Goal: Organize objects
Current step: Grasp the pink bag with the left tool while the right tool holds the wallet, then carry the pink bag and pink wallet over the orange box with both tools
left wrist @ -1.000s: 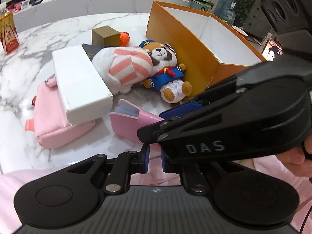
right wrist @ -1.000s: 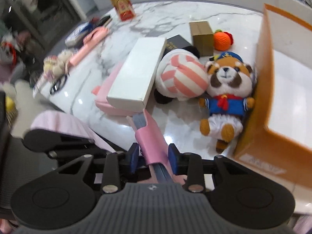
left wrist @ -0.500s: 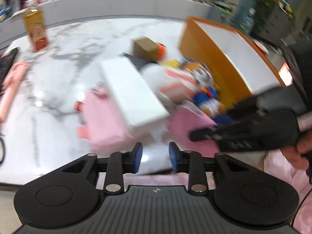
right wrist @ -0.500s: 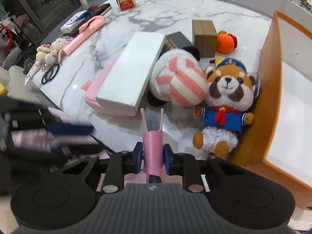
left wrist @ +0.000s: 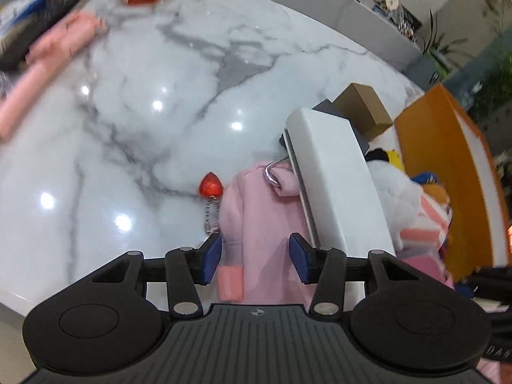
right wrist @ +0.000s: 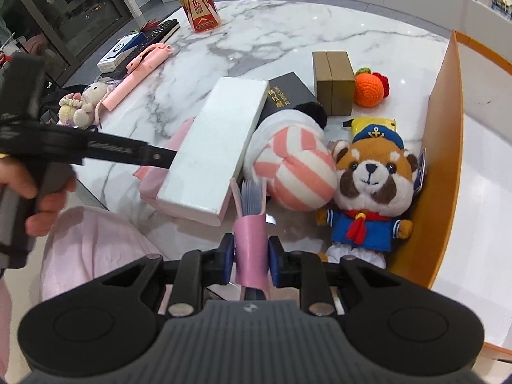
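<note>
My right gripper (right wrist: 251,257) is shut on a pink notebook (right wrist: 250,220), held upright above the table's front edge. My left gripper (left wrist: 255,257) is open, its pads either side of a pink pouch (left wrist: 262,220) that lies under a long white box (left wrist: 336,179); a red strawberry charm (left wrist: 210,187) hangs off the pouch. In the right wrist view the white box (right wrist: 217,150), a striped plush (right wrist: 294,169) and a red panda plush (right wrist: 372,188) lie beside the orange box (right wrist: 446,147).
A brown carton (right wrist: 332,81), a black box (right wrist: 288,96), an orange knitted fruit (right wrist: 369,89) and a yellow item (right wrist: 372,124) sit behind the plushes. A yellow drink bottle (right wrist: 196,3), a pink selfie stick (right wrist: 137,75) and a small bunny plush (right wrist: 83,104) lie at the left.
My left gripper has opened and swung left, down to the pink pouch. My right gripper has lifted the pink notebook upright and steadied.
</note>
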`<state>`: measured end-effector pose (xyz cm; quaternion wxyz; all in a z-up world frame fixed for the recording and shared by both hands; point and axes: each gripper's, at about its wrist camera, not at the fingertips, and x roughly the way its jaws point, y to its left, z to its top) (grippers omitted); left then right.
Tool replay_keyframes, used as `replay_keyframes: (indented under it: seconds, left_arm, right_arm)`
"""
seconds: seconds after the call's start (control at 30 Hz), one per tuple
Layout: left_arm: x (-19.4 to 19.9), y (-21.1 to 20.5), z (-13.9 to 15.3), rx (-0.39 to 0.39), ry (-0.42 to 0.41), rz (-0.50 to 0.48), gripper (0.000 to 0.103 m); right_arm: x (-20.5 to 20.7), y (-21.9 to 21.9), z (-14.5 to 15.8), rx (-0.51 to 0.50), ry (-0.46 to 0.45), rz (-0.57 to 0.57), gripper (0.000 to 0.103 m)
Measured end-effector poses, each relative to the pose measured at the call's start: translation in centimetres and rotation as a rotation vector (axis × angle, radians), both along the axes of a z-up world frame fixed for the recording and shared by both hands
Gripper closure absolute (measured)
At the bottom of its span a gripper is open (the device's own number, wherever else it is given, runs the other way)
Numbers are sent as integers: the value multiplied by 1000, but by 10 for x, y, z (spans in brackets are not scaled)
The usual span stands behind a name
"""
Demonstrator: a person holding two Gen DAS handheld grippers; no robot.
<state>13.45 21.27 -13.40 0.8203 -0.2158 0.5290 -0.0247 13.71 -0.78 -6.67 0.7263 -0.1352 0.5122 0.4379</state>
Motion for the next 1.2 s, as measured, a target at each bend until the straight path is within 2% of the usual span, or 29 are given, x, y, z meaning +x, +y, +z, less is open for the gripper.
replay_keyframes:
  seconds: [0.13,0.2,0.27,0.3,0.37,0.5,0.6,0.67,0.73,0.87,1.0,1.2]
  left_arm:
    - [1,2,-6,-48,11,27,48]
    - [-2,1,-5,-41,0,40,57]
    - [-7,1,0,-26,-19,65,70]
    - [-9,0,4,-18,-31,72,72]
    - [-15,-5,16,36,-66,73,79]
    - [-24,-22,44,171,-130,51,81]
    - [-32,-40,60,321,-156,12,82]
    - [-37,-49,68,352,-167,-12,82]
    - [-42,-56,72,350,-177,-28,82]
    - [-53,-63,78,281,-200,-25,82]
    - [-62,-79,86,259,-228,-48,82]
    - [-62,-104,90,313,-227,-80,82]
  right_arm:
    - [3,-1,-2,5,22,-12,79]
    - [4,0,-5,3,31,-18,79]
    - [4,0,-7,1,39,-22,79]
    - [3,-1,-7,0,40,-24,79]
    - [3,-2,-7,-2,37,-28,79]
    - [-1,-7,-1,7,26,-43,79]
    - [-3,-14,4,18,12,-60,79]
    - [-6,-20,6,25,3,-72,79]
    - [-8,-28,9,31,-3,-87,79]
    - [-16,-43,12,51,-4,-110,79]
    - [-23,-63,18,78,-12,-135,79]
    - [-31,-94,27,126,-15,-178,79]
